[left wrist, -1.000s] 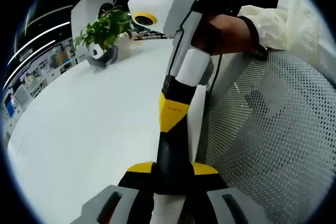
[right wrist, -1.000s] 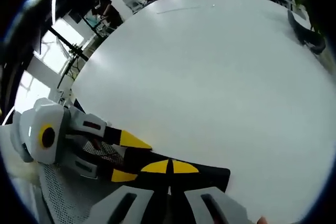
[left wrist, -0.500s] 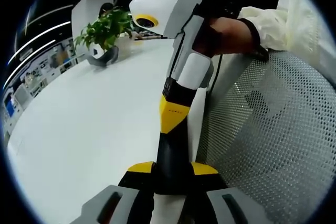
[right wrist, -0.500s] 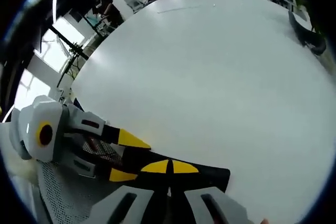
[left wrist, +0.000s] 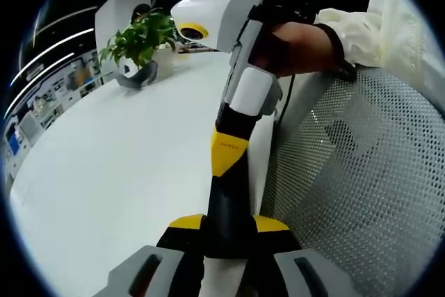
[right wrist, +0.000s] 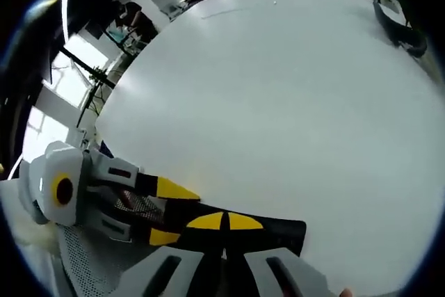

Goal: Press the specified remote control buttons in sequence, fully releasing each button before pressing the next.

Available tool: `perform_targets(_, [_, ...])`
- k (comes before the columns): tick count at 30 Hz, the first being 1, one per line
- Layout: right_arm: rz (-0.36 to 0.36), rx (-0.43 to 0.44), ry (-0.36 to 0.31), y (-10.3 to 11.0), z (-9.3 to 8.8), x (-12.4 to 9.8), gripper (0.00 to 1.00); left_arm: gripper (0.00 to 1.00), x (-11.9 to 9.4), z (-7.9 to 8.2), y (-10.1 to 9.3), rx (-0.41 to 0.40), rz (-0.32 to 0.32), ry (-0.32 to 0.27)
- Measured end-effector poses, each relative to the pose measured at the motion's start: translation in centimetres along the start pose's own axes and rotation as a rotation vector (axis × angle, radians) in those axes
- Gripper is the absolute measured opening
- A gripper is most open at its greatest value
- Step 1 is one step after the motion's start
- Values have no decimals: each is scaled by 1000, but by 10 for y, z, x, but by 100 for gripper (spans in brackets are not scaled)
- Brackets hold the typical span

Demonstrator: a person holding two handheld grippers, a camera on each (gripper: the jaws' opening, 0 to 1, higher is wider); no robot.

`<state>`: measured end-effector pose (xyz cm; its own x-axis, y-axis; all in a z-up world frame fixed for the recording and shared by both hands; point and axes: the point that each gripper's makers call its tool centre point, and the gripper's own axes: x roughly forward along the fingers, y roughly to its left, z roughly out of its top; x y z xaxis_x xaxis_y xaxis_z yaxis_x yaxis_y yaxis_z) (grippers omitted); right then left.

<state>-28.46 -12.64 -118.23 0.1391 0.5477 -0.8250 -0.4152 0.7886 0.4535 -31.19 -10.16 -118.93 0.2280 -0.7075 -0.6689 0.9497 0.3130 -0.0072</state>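
**Item: remote control** (left wrist: 226, 203). Black, slim, 1 piece. It is held in the air over the near edge of the white table (left wrist: 118, 172), with a mesh chair back (left wrist: 361, 193) on the right.

**Holder: left gripper** (left wrist: 227, 225). Its 2 yellow-tipped jaws are clamped on the near end of the remote control, 1 on each side.

**Presser: right gripper** (left wrist: 228, 149). Its jaws are together, forming 1 blunt yellow tip that rests on the remote control's upper face. A person's hand (left wrist: 299, 46) in a pale sleeve (left wrist: 354, 29) carries it.

**Orientation.** In the left gripper view the long axis runs straight away from the left gripper, in line with its jaws. The free end points toward the far side of the table. In the right gripper view the same body lies crosswise beneath the closed tip, its square free end to the right. The buttons themselves cannot be made out.

**Also present.** 1 potted plant (left wrist: 139, 39), far left on the table.

**Handling note (judgement).**
- This looks like a press in progress or just about to be made.
- Keep the left clamp firm and level so the body does not pivot.
- Push straight down with the tip on 1 button alone.
- Lift fully clear before moving along the long axis to the next button.
- A sideways push risks a neighbouring key or a slip in the clamp.
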Motion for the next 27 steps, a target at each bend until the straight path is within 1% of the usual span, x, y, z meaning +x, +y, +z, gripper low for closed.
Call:
perform_targets(4, [-16, -4, -7, -2, 1, -1, 0, 24, 0, 0, 0, 1, 1, 0])
perform_targets(8, [-8, 8, -9, 0, 0, -3, 0, 24, 0, 0, 0, 0, 2, 1])
perform_targets(12, [-21, 35, 16, -3, -4, -6, 0, 24, 0, 0, 0, -1, 2, 1])
perform_targets(14, [-28, 47, 19, -5, -5, -7, 0, 24, 0, -1, 0, -2, 2, 0])
perform_targets(18, [-4, 75, 17, -3, -4, -10, 0, 24, 0, 0, 0, -2, 2, -1])
perform_targets(20, [7, 81, 27, -1, -6, -9, 0, 24, 0, 0, 0, -1, 2, -1])
perform_targets(22, [15, 77, 45, 1, -8, -6, 0, 24, 0, 0, 0, -1, 2, -2])
perform_targets(27, [11, 53, 55, 1, -9, -4, 0, 24, 0, 0, 0, -1, 2, -3])
